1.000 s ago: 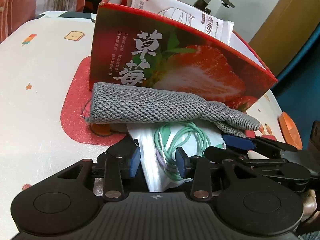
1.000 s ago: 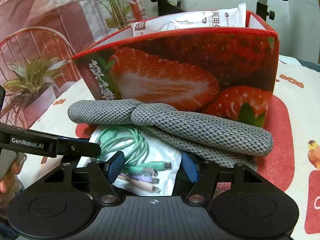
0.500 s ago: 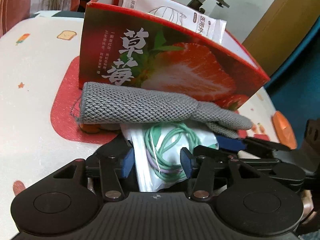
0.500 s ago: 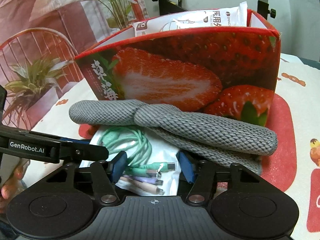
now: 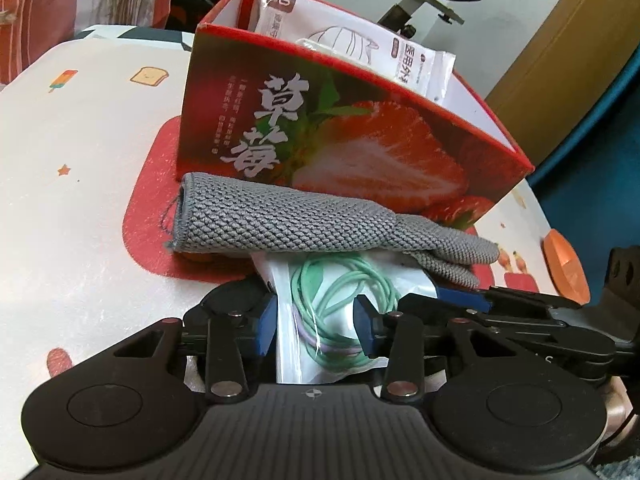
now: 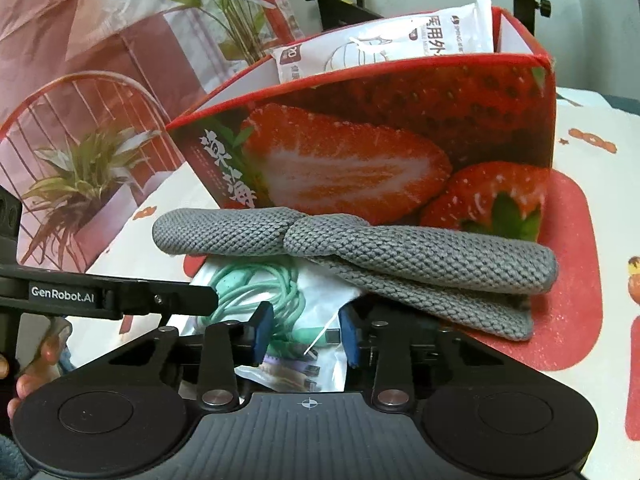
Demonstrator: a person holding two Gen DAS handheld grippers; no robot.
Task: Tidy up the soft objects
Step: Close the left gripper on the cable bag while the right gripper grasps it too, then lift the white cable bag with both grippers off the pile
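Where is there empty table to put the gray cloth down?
The bare tablecloth left of the strawberry box is free, out to the toast picture. There is also room right of the box. It is crowded in front of the box: the gray cloth lies over the cable bag, with both claws there.

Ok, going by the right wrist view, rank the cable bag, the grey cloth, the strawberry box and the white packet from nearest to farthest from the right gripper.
1. Cable bag: between the closing jaws of the right gripper.
2. Grey cloth: just beyond, draped over the bag's far end.
3. Strawberry box: standing behind the cloth.
4. White packet: inside the box, sticking up at the back.
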